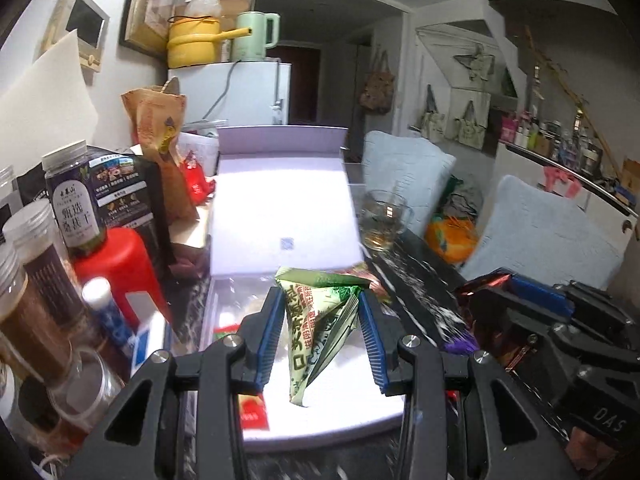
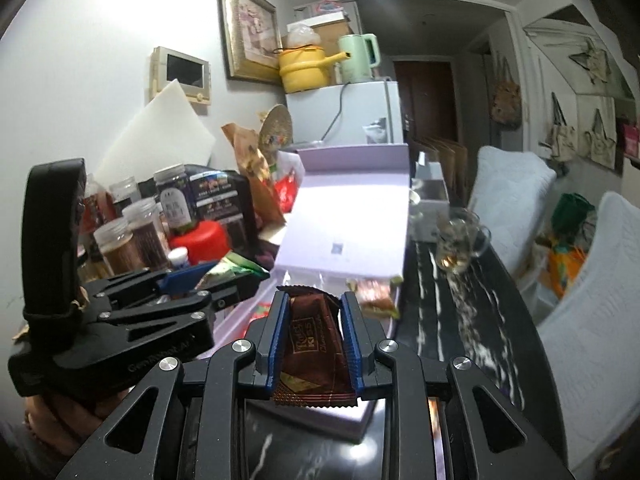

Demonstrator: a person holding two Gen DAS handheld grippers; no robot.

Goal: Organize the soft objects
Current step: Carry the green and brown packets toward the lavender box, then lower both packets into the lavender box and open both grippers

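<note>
Packets are held in both of our grippers above the open lilac box [image 1: 280, 200], our landmark on the dark marbled table [image 2: 472, 320]. Our left gripper [image 1: 320, 312] has its blue pads closed narrowly on a green snack packet [image 1: 320, 320], which hangs crumpled over the near part of the box; the packet's lower tip covers some of the box floor. Our right gripper [image 2: 314, 320] pinches a brown chocolate packet [image 2: 314, 344] in the same way, over the near right corner of the box. In the left wrist view the right gripper [image 1: 532, 292] shows only from the side, right of the box, and its packet is mostly hidden. Inside the box we see a red packet [image 1: 252, 412] and other wrappers, but they are blurred and partly covered by the fingers. Left of the box stand jars [image 1: 72, 196] and a red container [image 1: 116, 264]; a glass mug [image 1: 382, 216] stands just right of it. The jars at the picture edge are cut off.
</note>
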